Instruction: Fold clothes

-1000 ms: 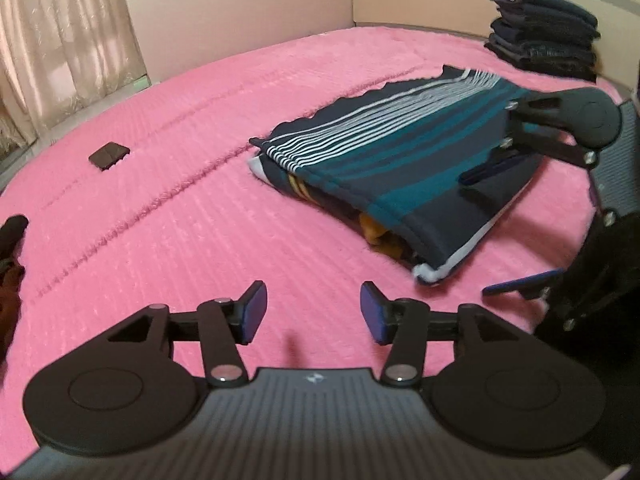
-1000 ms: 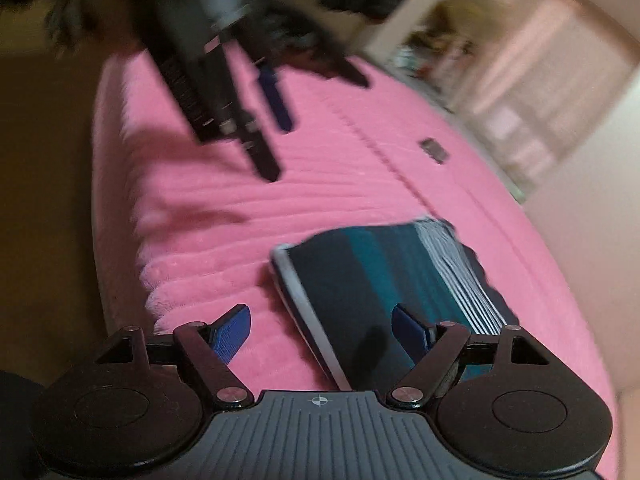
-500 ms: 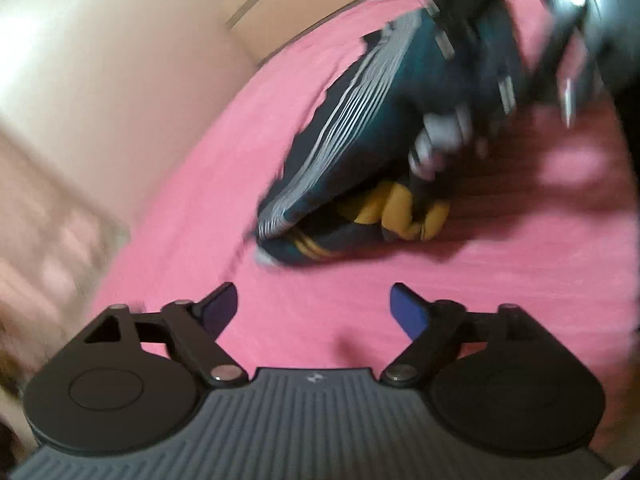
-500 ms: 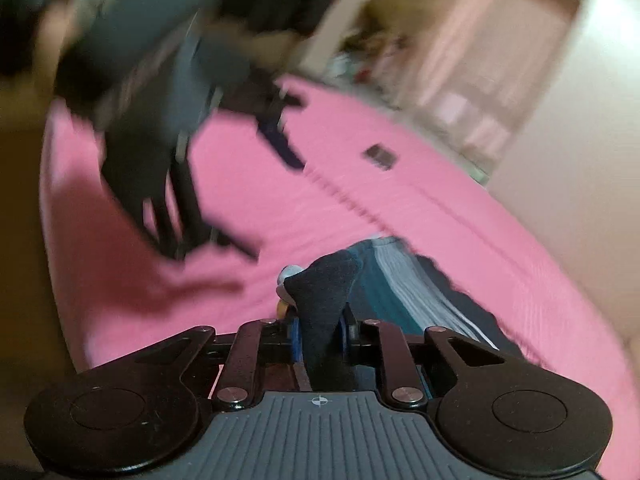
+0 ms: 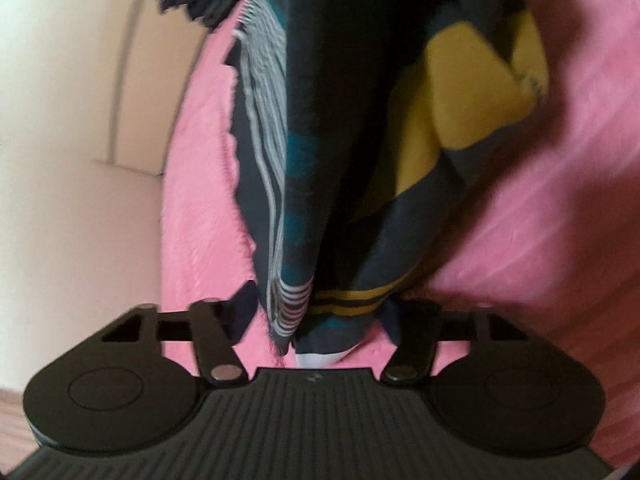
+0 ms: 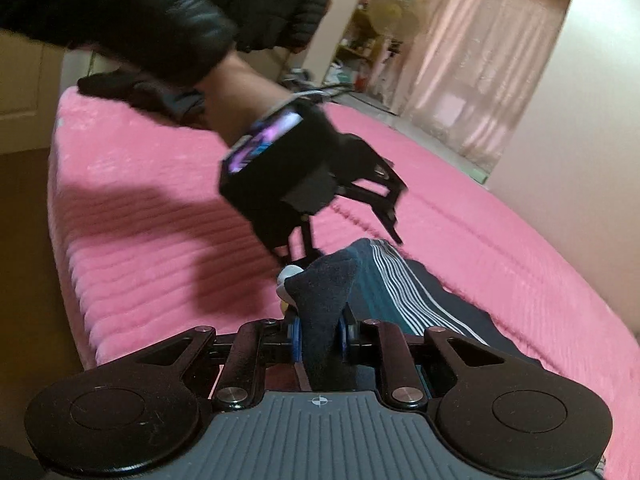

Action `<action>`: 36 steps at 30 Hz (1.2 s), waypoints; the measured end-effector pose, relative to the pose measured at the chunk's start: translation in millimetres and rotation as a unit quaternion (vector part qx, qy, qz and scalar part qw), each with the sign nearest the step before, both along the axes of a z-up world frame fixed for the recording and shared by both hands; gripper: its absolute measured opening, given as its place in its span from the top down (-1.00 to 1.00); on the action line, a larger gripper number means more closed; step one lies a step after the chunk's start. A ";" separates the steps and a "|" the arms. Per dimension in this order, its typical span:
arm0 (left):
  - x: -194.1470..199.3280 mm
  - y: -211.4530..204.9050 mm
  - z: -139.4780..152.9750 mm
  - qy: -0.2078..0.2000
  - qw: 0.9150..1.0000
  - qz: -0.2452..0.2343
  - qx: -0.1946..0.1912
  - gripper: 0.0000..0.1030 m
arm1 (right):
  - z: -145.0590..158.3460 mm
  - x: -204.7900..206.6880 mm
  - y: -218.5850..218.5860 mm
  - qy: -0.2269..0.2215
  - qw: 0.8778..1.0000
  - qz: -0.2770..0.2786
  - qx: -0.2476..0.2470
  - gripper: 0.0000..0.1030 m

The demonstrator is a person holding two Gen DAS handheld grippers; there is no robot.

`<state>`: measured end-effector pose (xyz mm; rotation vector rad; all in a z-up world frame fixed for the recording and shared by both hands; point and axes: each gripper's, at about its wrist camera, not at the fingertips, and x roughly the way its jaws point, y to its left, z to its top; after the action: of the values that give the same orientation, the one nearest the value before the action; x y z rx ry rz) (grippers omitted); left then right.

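A folded striped garment (image 5: 320, 160), navy and teal with white stripes and yellow patches, lies on the pink bedspread (image 5: 560, 200). My left gripper (image 5: 320, 314) is open with its fingers on either side of the garment's near corner, the cloth between them. In the right wrist view my right gripper (image 6: 318, 338) is shut on a bunched navy fold of the same garment (image 6: 324, 296), lifting it. The left gripper (image 6: 360, 208) shows there just beyond the garment's far corner, held by a hand in a black sleeve.
The bedspread's near edge (image 6: 72, 280) drops to a brown floor on the left. A dark heap of clothes (image 6: 140, 88) lies at the bed's far end. A cream wall (image 5: 80, 160) borders the bed. Pink curtains (image 6: 480, 60) hang behind.
My right gripper has closed on the garment's edge and lifted it. My left gripper swung in to straddle the garment's opposite corner, still open.
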<state>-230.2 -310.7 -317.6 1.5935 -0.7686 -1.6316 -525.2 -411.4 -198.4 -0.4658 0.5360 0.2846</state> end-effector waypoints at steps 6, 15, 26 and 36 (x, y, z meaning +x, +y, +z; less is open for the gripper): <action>-14.6 -13.9 27.3 0.015 0.998 0.054 0.000 0.70 | 1.2 -13.4 -13.9 -0.010 0.998 -0.011 0.060 0.69; -115.3 -74.8 166.4 0.042 0.996 0.020 -0.073 0.71 | 52.7 -95.5 -110.7 -0.128 0.942 -0.142 0.276 0.70; -260.6 -234.1 114.7 -0.020 0.997 -0.047 0.053 0.69 | -2.6 -164.5 -269.8 -0.132 0.799 -0.329 0.485 0.70; -289.2 -293.6 57.0 0.048 0.994 -0.025 0.095 0.31 | -68.7 -197.1 -339.1 -0.088 0.682 -0.435 0.582 0.69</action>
<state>-519.5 -604.3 -260.6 1.6235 -0.6236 -1.8497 -722.3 -750.5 -267.2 1.0244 0.2409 -0.3721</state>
